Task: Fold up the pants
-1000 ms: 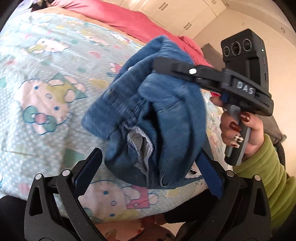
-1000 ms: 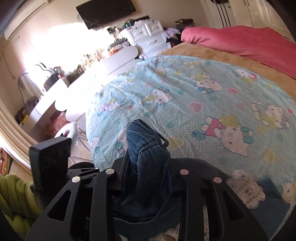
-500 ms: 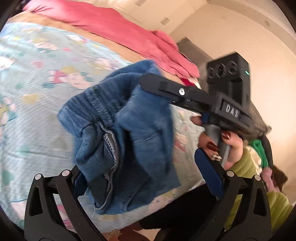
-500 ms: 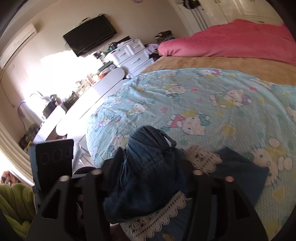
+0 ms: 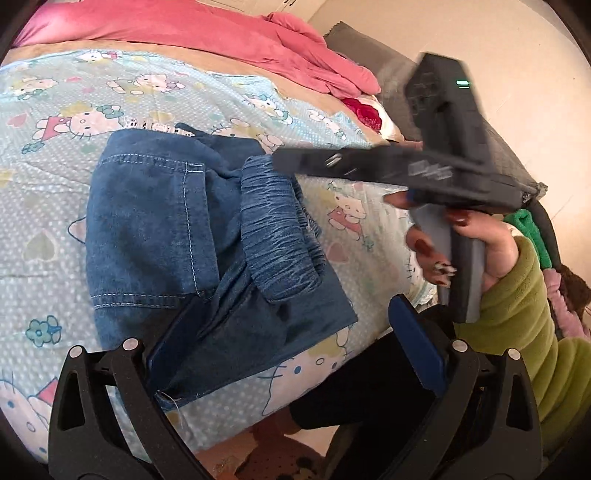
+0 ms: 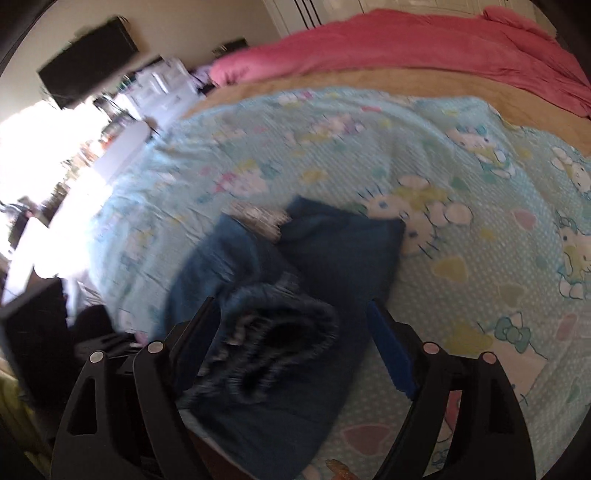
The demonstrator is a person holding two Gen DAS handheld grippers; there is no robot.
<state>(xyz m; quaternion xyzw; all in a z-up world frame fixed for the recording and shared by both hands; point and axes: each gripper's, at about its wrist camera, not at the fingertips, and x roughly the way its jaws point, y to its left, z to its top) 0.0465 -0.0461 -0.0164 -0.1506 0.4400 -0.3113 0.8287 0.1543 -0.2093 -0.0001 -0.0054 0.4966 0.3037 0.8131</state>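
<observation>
The blue denim pants [image 5: 192, 236] lie bunched on the light blue cartoon-print bedsheet [image 5: 55, 122] near the bed's front edge. Their gathered waistband [image 5: 277, 229] rests on top. My left gripper [image 5: 295, 339] is open, its left finger lying on the lower pants fabric. My right gripper [image 6: 291, 328] is open with the waistband [image 6: 273, 332] lying between its fingers. The right gripper also shows in the left wrist view [image 5: 399, 170], its tip just over the waistband. The right wrist view is motion-blurred.
A pink blanket [image 5: 207, 33] lies across the back of the bed. A grey cushion [image 5: 369, 48] sits at the far right. White drawers [image 6: 159, 85] and a dark TV [image 6: 88, 62] stand beyond the bed's left side.
The pants were held up in the air by the right gripper. Now they lie on the sheet and both grippers have opened.
</observation>
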